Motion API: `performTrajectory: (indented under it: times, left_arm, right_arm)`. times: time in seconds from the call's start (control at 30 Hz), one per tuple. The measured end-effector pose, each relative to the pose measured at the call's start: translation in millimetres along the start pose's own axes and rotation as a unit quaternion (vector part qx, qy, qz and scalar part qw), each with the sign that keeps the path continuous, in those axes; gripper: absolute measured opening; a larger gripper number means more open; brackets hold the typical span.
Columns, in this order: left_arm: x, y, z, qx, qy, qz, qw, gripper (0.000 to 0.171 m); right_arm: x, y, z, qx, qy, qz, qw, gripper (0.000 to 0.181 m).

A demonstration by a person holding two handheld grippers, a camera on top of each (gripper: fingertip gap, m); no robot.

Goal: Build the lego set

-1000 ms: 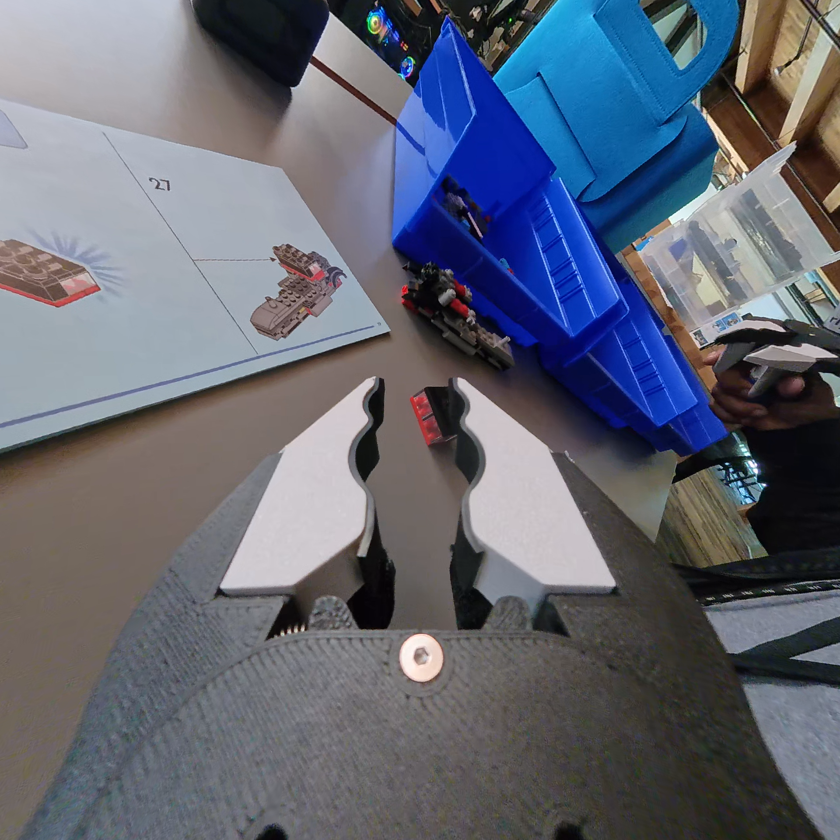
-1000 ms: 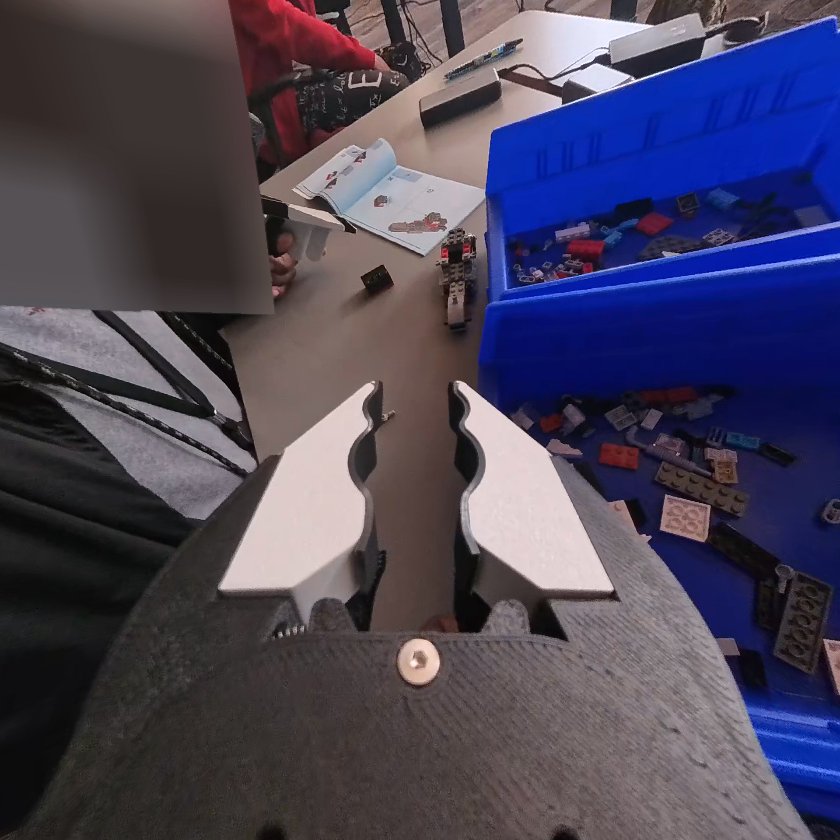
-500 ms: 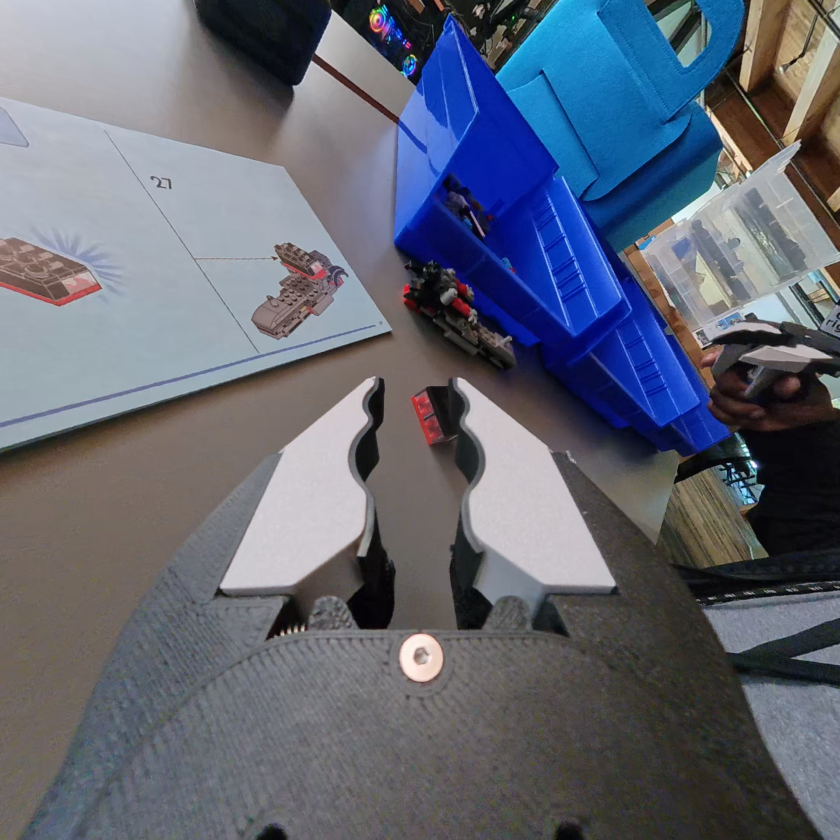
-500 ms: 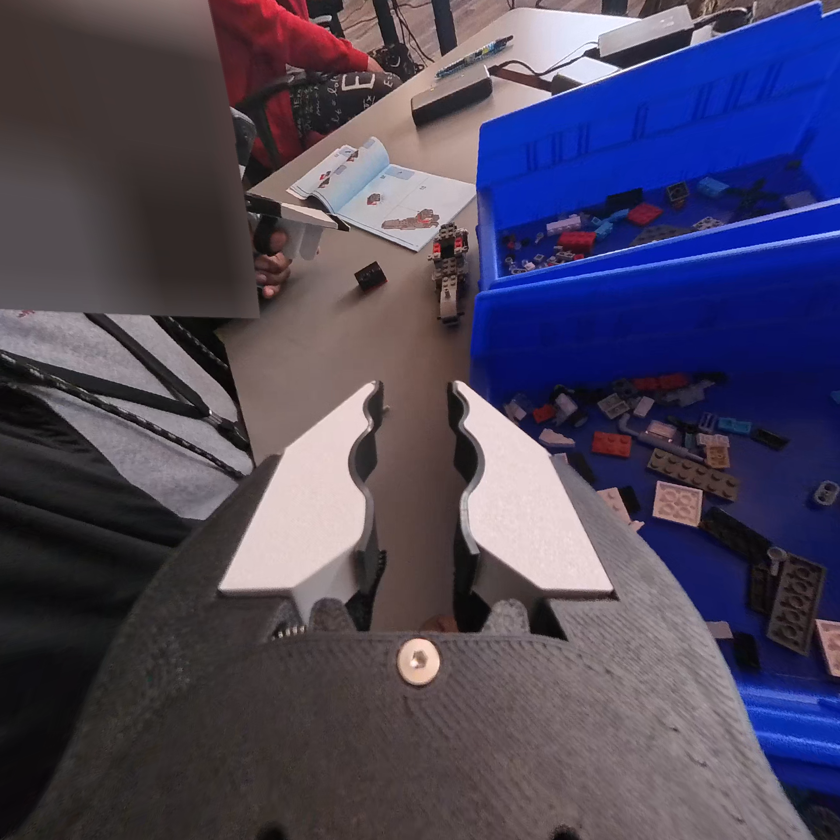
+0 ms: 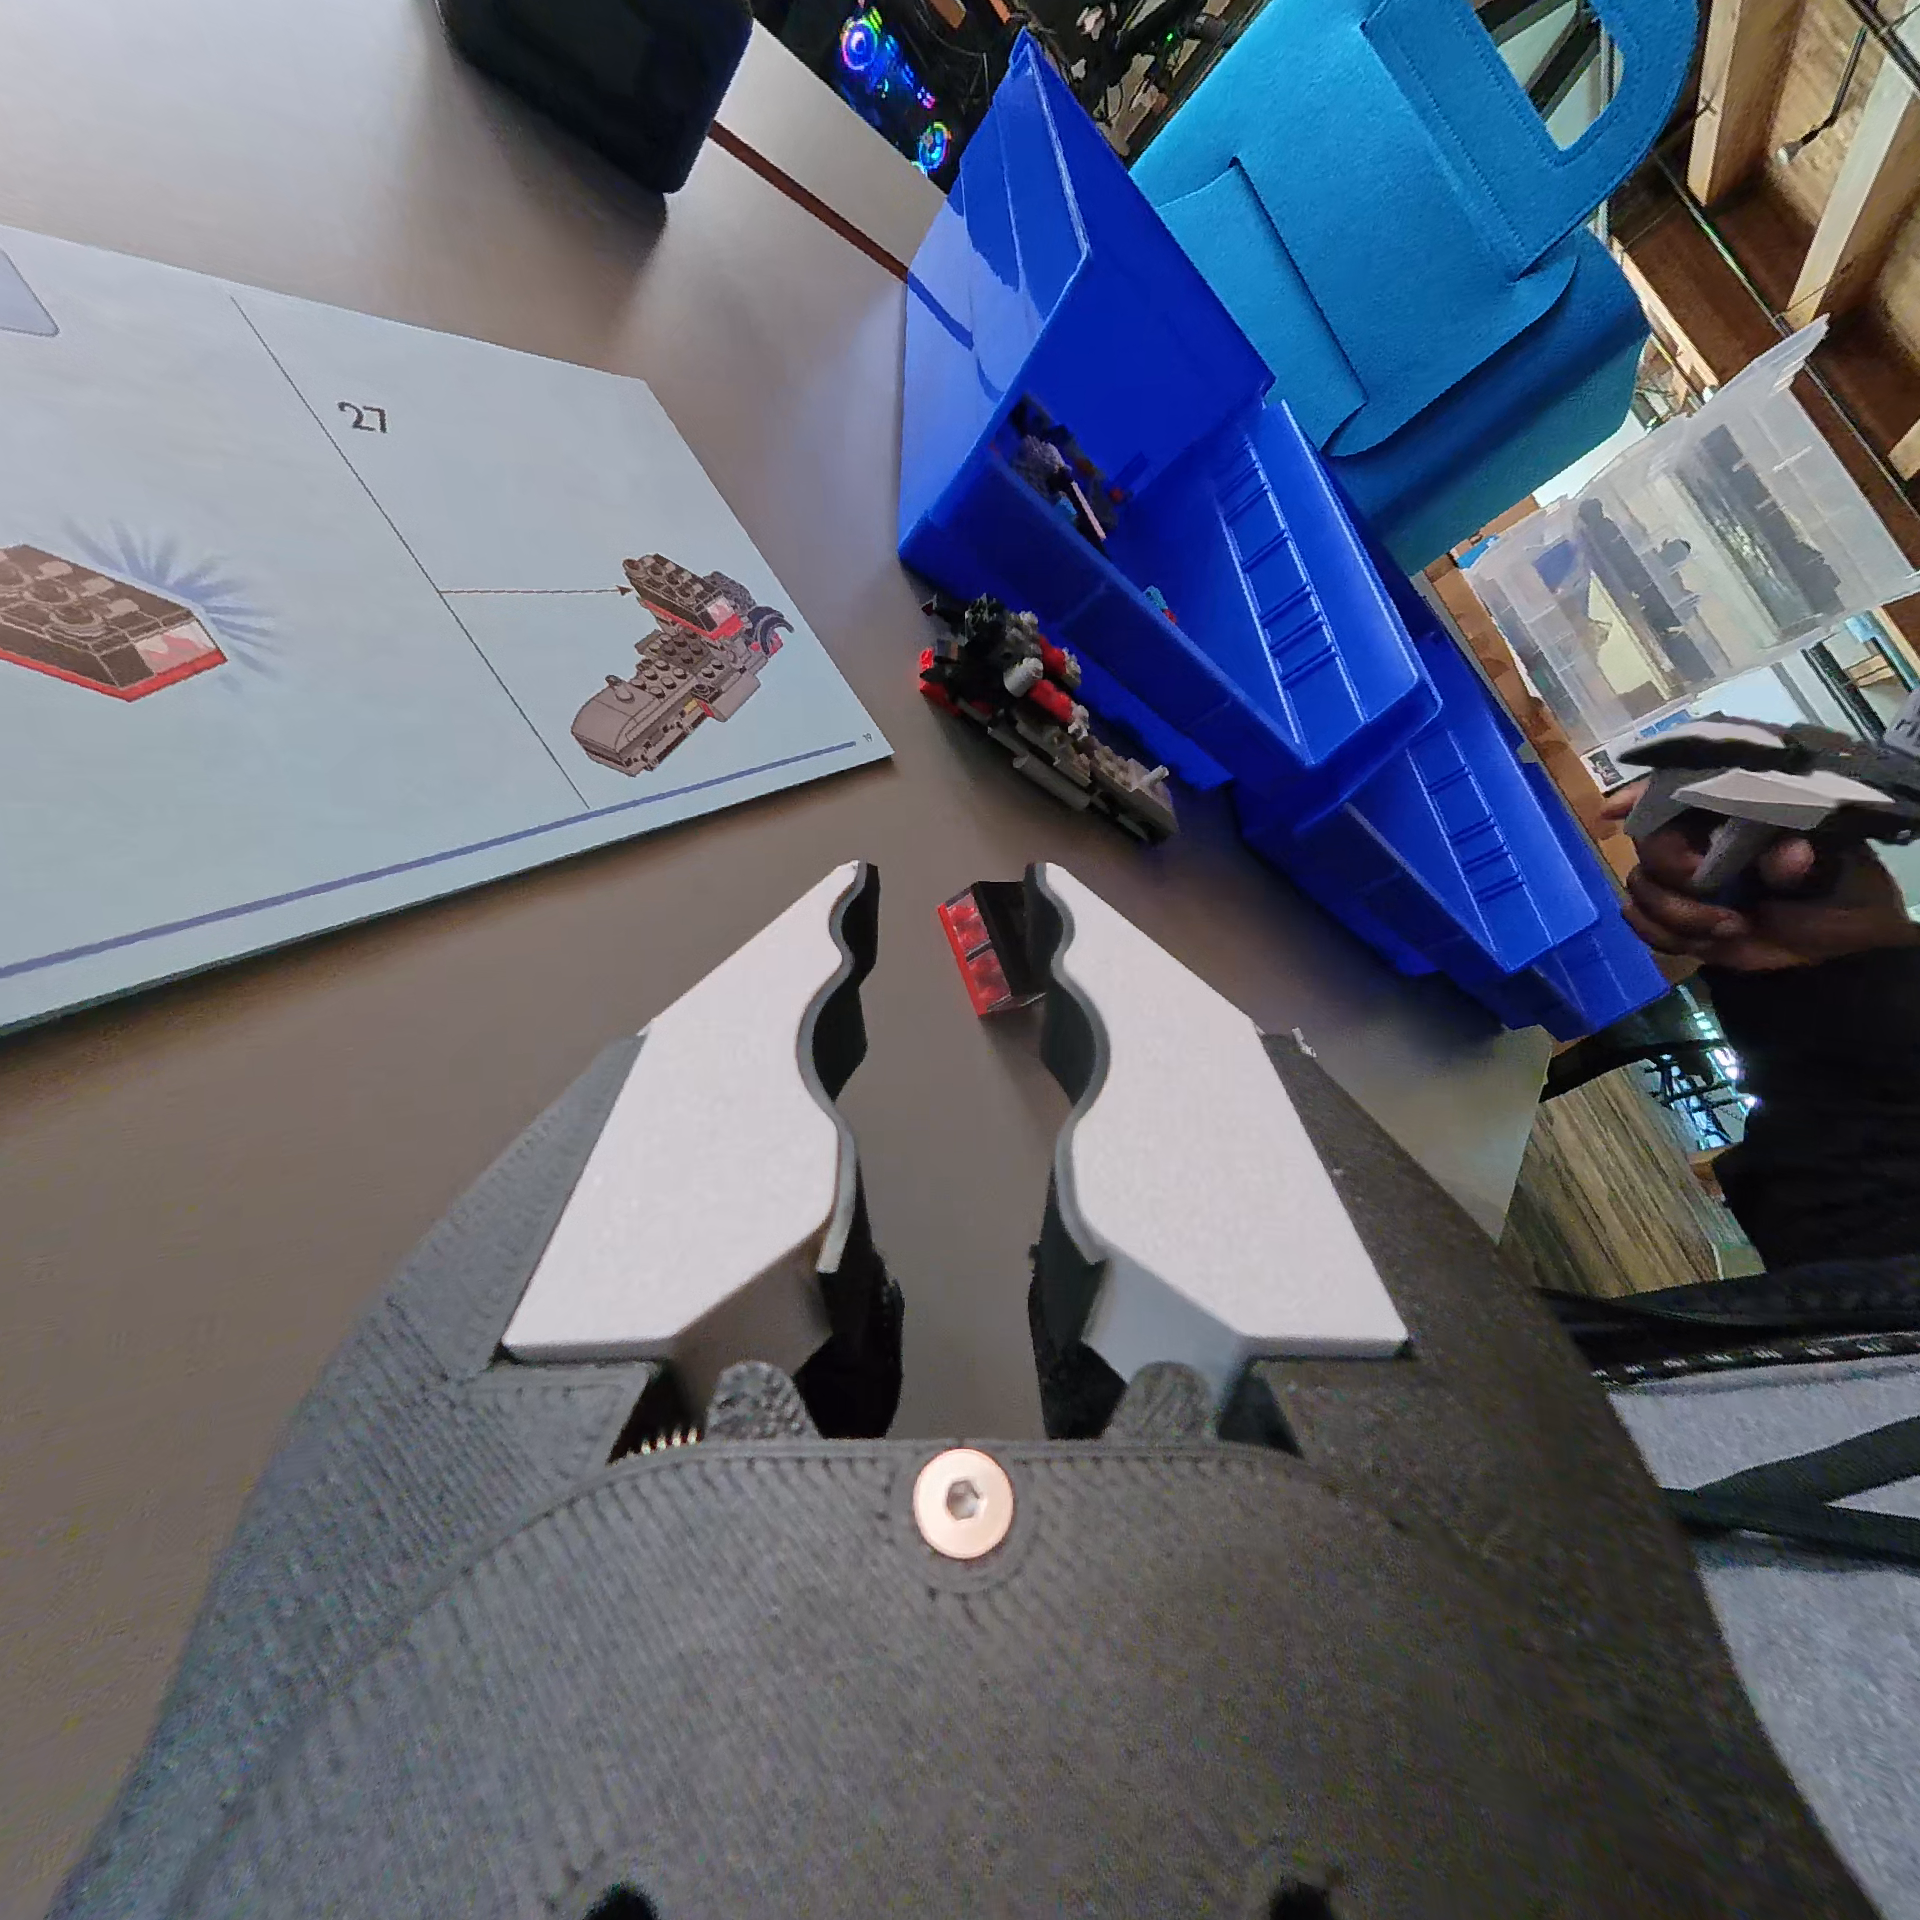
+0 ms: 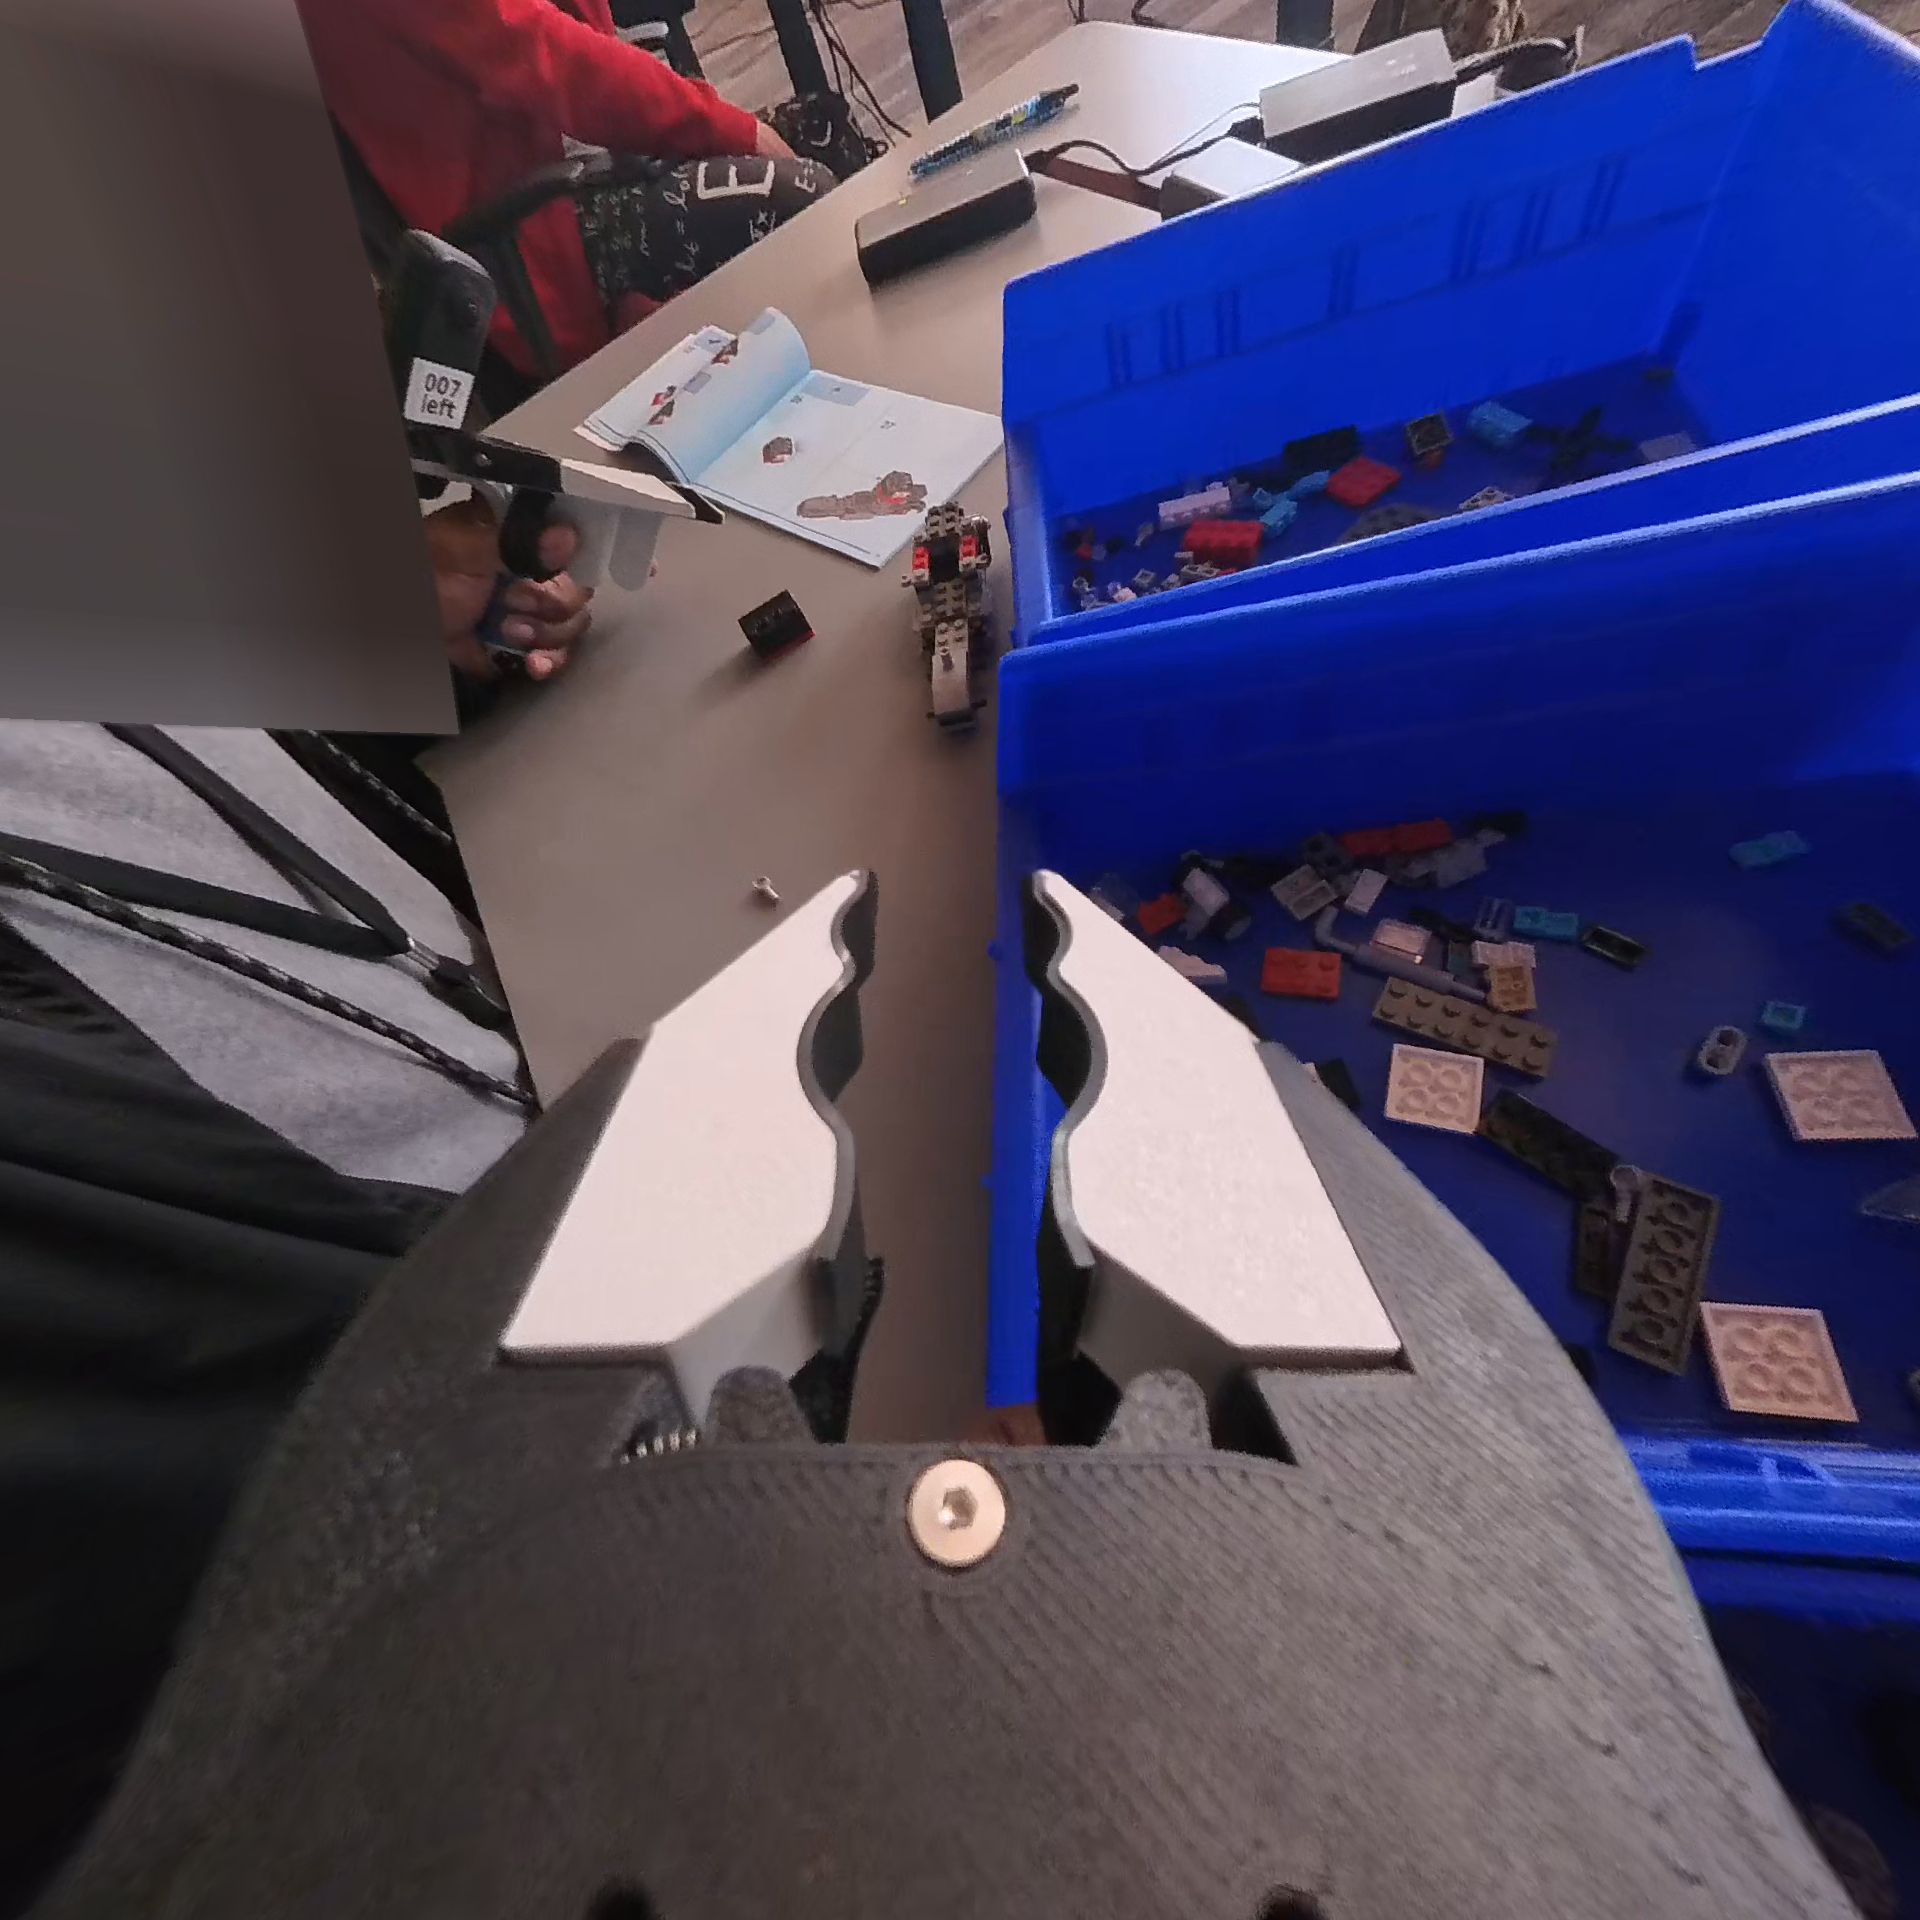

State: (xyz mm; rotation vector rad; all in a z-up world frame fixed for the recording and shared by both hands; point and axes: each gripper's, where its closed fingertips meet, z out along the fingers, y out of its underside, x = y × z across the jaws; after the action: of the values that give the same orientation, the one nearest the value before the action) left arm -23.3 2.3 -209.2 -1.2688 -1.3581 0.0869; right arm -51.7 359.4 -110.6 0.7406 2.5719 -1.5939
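A small black-and-red brick assembly [image 5: 987,951] lies on the grey table just beyond my left gripper [image 5: 951,883], which is open and empty; it also shows in the right wrist view [image 6: 776,623]. A partly built grey, black and red model [image 5: 1044,717] lies beside the blue bins [image 5: 1299,644], and shows in the right wrist view [image 6: 948,613]. The open instruction booklet [image 5: 312,623] lies to the left. My right gripper [image 6: 948,894] is open and empty, over the rim of the near blue bin [image 6: 1013,1039] that holds several loose bricks [image 6: 1455,1023].
A far blue bin [image 6: 1455,343] holds more bricks. A light-blue felt bag [image 5: 1434,239] and a clear box [image 5: 1683,561] stand behind the bins. A tiny pale piece [image 6: 765,888] lies on the table. Black devices [image 6: 945,213] and a person in red [image 6: 520,114] are at the far end. The left gripper's tips are roughly 40 centimetres from the right gripper's.
My right gripper has moved right, from over the table to over the near bin's rim. The left gripper has barely moved.
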Motion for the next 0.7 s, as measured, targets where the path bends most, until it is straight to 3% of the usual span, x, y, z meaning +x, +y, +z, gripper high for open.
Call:
performTrajectory:
  times: [0.1,0.2,0.3,0.4,0.5,0.7]
  left_arm:
    - [-0.1,1.1,1.0,-0.004,-0.001,0.000,1.000,0.029]
    - [0.5,2.6,1.9,-0.010,0.001,0.001,1.000,0.029]
    - [0.5,0.3,0.0,0.000,0.000,0.003,1.000,0.029]
    - [-0.7,-1.9,-2.0,0.010,-0.006,0.003,1.000,0.029]
    - [-1.3,-2.7,-2.7,0.014,-0.008,0.002,1.000,0.029]
    - [-1.9,0.4,0.3,-0.001,-0.006,-0.004,1.000,0.029]
  right_arm:
    - [36.2,4.5,-7.2,-0.076,0.060,-0.073,0.993,0.027]
    - [109.1,25.5,-17.4,-0.254,0.136,-0.206,0.935,0.025]
    - [145.6,55.3,-13.4,-0.404,0.087,-0.279,0.867,0.024]
    - [155.9,83.5,-1.9,-0.494,0.021,-0.309,0.812,0.019]
    - [166.4,98.9,5.8,-0.536,-0.002,-0.319,0.782,0.018]
    - [177.2,101.0,13.4,-0.537,-0.010,-0.315,0.783,0.017]
